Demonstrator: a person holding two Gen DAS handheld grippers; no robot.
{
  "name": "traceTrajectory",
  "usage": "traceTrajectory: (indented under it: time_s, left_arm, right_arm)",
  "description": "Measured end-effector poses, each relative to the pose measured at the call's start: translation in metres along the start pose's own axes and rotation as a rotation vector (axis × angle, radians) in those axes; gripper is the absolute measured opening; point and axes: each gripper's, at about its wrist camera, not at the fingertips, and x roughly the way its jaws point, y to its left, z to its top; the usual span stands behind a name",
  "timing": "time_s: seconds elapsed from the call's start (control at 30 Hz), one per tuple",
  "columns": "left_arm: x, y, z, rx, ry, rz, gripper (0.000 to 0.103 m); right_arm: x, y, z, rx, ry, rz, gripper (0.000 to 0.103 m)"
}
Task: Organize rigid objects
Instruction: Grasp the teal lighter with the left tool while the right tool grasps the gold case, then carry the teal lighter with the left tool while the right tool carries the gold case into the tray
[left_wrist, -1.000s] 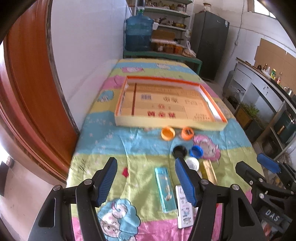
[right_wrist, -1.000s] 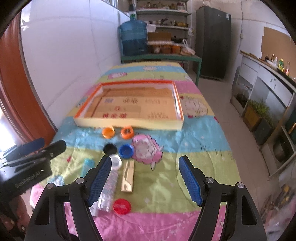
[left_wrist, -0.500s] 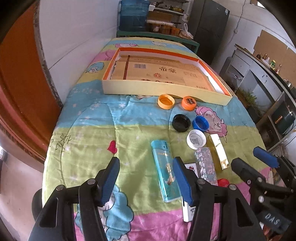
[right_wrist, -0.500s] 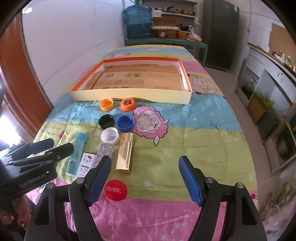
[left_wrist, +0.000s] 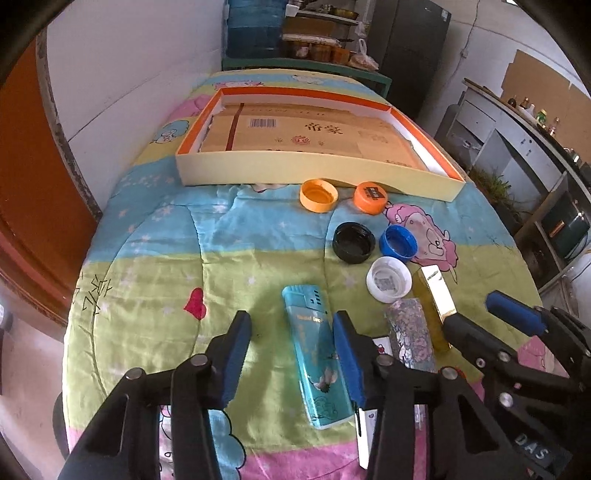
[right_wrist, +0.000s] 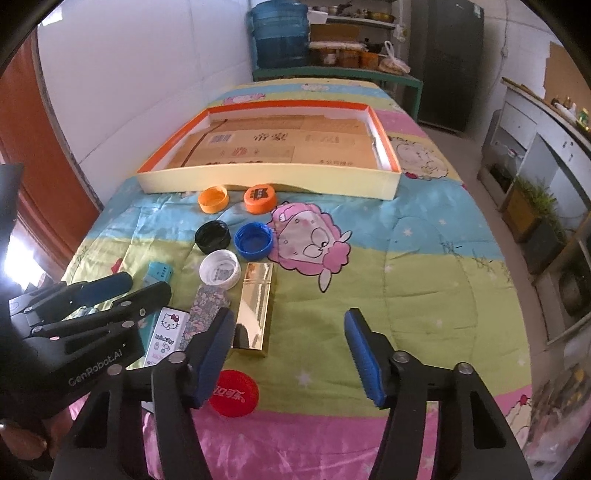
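While both jaws gape, red cap (right_wrist: 233, 393) reads Coca-Cola script, white lighter (right_wrist: 165, 334) w/ Hello Kitty

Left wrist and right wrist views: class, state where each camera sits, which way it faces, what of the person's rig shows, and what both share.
Left wrist: on the left tool, facing forward along the table toward the tray; its open fingers straddle the teal lighter; the right tool shows.
Right wrist: on the right tool, same direction; the left tool shows.
Shared: tray, bottle caps, gold lighter.
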Motion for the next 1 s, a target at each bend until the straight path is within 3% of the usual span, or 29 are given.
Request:
traceTrajectory:
  time_s: [0.13,0.4,0.47,0.5,0.67,1.0]
  left_arm:
    - [-0.003,0.004,-0.004,0.007,-0.007,0.005,0.024]
    - [-0.005,0.011,-0.004,0.003,-0.002,-0.024,0.023]
    - [-0.005,0.012,-0.004,0.002,-0.002,-0.028,0.023]
    - [-0.005,0.013,-0.003,-0.003,-0.002,-0.035,0.023]
    - [-0.005,0.021,-0.003,-0.041,-0.004,-0.081,0.022]
    - [-0.018,0.022,-0.001,-0.030,-0.047,-0.085,0.022]
  right_arm:
    - [0.006,0.002,0.001,-0.007,0.007,0.015,0.058]
    - [0.012,0.011,0.001,-0.043,0.027,0.049,0.047]
    - [0.016,0.011,0.000,-0.039,0.045,0.061,0.025]
    - [0.017,0.010,0.000,-0.033,0.047,0.059,0.022]
    - [0.012,0.005,0.000,-0.011,0.026,0.079,0.019]
    - [0.004,0.003,0.006,-0.012,-0.005,0.061,0.018]
